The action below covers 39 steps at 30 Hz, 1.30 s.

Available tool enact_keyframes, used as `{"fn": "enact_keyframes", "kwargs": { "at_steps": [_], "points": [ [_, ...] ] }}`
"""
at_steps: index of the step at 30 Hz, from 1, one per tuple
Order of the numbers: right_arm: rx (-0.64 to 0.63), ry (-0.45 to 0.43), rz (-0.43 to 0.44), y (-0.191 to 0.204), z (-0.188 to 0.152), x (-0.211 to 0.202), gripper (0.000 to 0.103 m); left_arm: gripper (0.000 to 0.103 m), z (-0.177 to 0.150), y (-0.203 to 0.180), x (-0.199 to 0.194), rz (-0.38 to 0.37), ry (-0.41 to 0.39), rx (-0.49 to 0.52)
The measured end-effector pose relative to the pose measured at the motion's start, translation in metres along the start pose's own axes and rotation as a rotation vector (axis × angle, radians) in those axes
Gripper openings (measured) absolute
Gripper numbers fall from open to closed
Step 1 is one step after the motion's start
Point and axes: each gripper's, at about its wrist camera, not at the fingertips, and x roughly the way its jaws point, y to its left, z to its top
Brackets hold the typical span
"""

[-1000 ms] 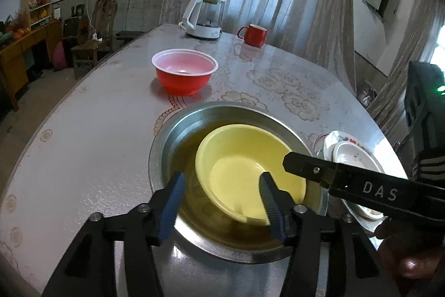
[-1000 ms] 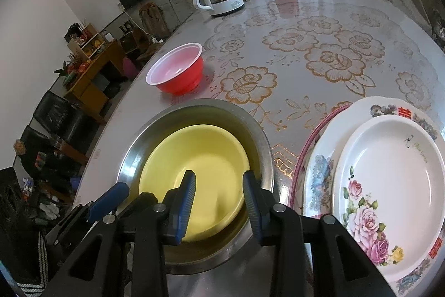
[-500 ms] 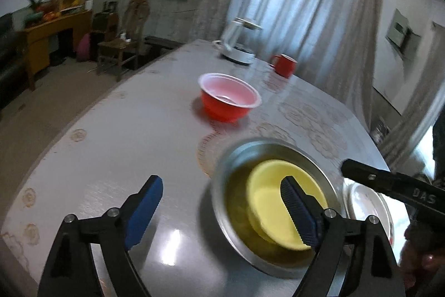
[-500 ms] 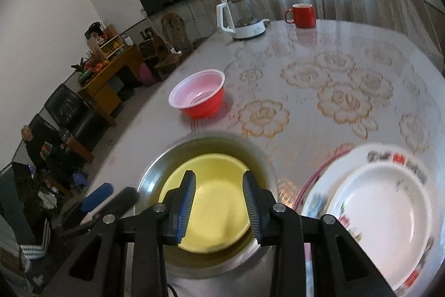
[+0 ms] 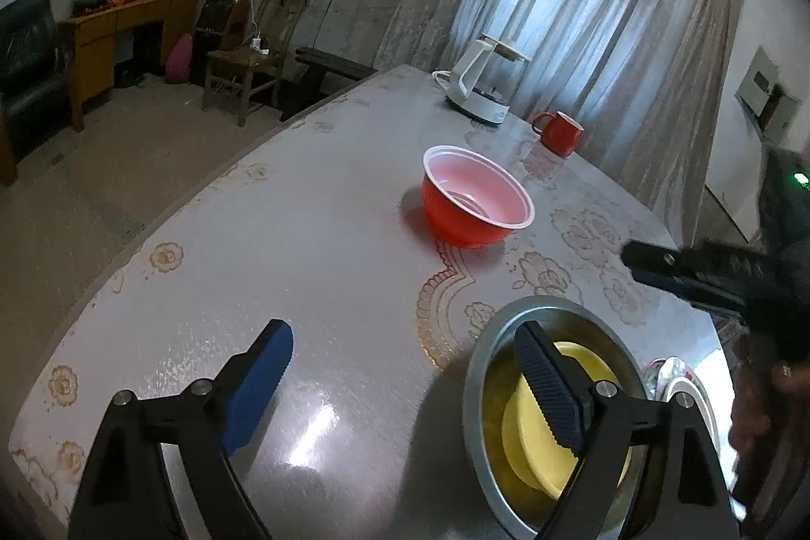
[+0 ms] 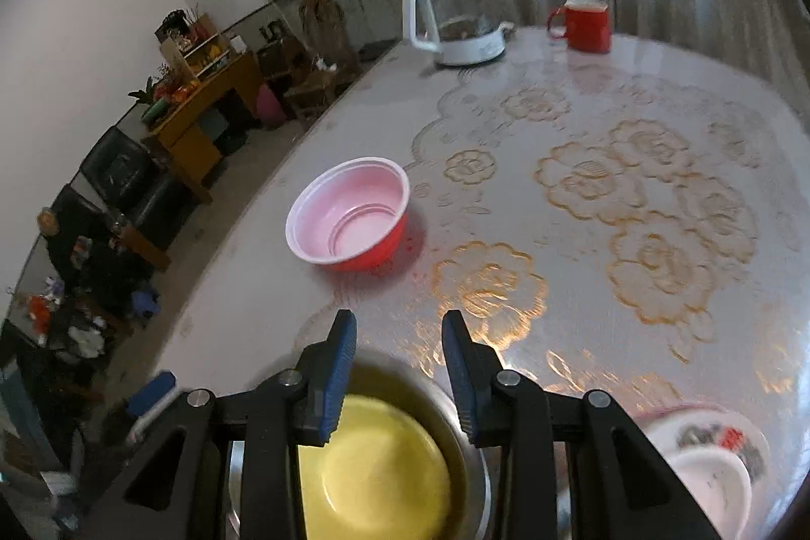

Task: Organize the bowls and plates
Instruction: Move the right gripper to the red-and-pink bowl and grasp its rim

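Nearest to the person, a yellow bowl [image 6: 379, 469] sits nested inside a steel basin [image 5: 488, 350], and just to its right a stack of flowered plates [image 6: 709, 444] lies on the table [image 5: 324, 236]. Beyond them, well apart from the basin, a red bowl [image 6: 354, 216] with a pale inside stands alone on the flowered cloth; it looks like the last loose piece, so my guess is the step in hand is fetching it to nest with the others. Farther back are a white kettle [image 6: 455, 18] and a red mug [image 6: 582, 24], near the curtain.

To do it well, one finger should go inside the red bowl's rim and one outside, pinching the wall on the near side, then lift straight up before carrying it across. The bowl looks like thin plastic, so a gentle squeeze should do, and it may skid on the glossy cloth if nudged sideways.

The left gripper [image 5: 405, 388] hovers over the table beside the basin, its jaws opening wide, nothing between them. The right gripper [image 6: 400, 368] hangs above the basin's far edge with its jaws only partly apart, holding nothing and touching nothing that I can see.
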Motion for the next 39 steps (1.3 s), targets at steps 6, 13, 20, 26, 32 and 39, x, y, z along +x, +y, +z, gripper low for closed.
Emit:
{"fn": "enact_keyframes", "kwargs": {
  "at_steps": [6, 13, 20, 26, 32, 39],
  "points": [
    [0.009, 0.078, -0.010, 0.005, 0.031, 0.041, 0.037, 0.090, 0.006, 0.011, 0.009, 0.005, 0.019, -0.030],
    [0.084, 0.095, 0.001, -0.003, 0.055, 0.073, 0.038, 0.090, 0.016, 0.023, 0.019, 0.009, 0.040, -0.069],
    [0.124, 0.146, 0.024, -0.008, 0.056, 0.101, 0.038, 0.090, 0.044, 0.013, 0.034, 0.021, 0.014, -0.019],
    [0.173, 0.153, 0.064, -0.021, 0.055, 0.118, 0.022, 0.090, 0.066, -0.001, 0.059, 0.027, 0.030, 0.026],
    [0.173, 0.157, 0.092, -0.026, 0.049, 0.123, 0.016, 0.089, 0.088, -0.022, 0.089, 0.013, 0.066, 0.091],
    [0.170, 0.161, 0.092, -0.029, 0.045, 0.121, 0.015, 0.036, 0.097, -0.037, 0.134, 0.024, 0.163, 0.169]
  ]
}}
